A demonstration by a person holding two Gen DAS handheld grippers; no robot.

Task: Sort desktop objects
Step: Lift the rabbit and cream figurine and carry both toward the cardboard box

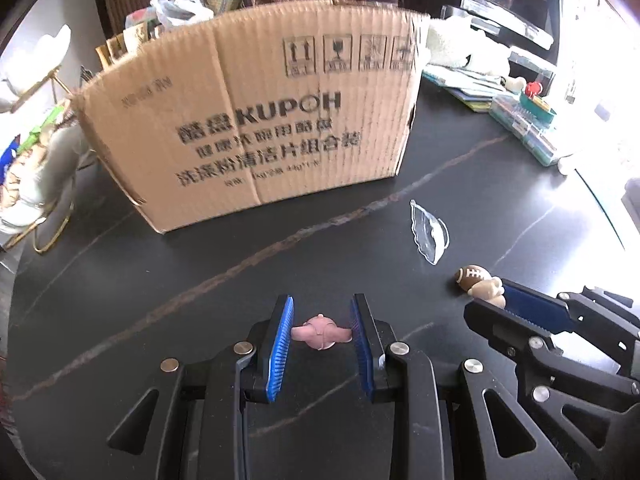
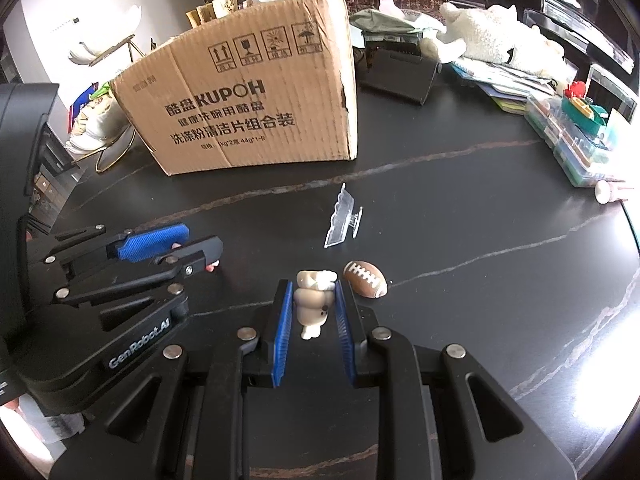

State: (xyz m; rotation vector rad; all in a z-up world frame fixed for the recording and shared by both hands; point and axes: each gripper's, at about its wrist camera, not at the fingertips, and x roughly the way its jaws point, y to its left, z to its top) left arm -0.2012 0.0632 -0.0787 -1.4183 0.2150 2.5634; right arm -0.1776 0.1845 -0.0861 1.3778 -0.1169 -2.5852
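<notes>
Black table [image 2: 480, 220]: left tongs [image 1: 322, 334] grip 1 pink figure [image 1: 319, 332], right tongs [image 2: 311, 308] grip 1 cream figure [image 2: 311, 302].

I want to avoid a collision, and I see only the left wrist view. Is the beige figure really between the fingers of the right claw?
Observer: Yes. The beige figure lies between both blue pads of the right claw, and the pads appear to touch its sides.
Operator: Thank you. Is something hidden behind the box?
Observer: Yes. A black stand sits behind the cardboard box, near its right corner.
</notes>
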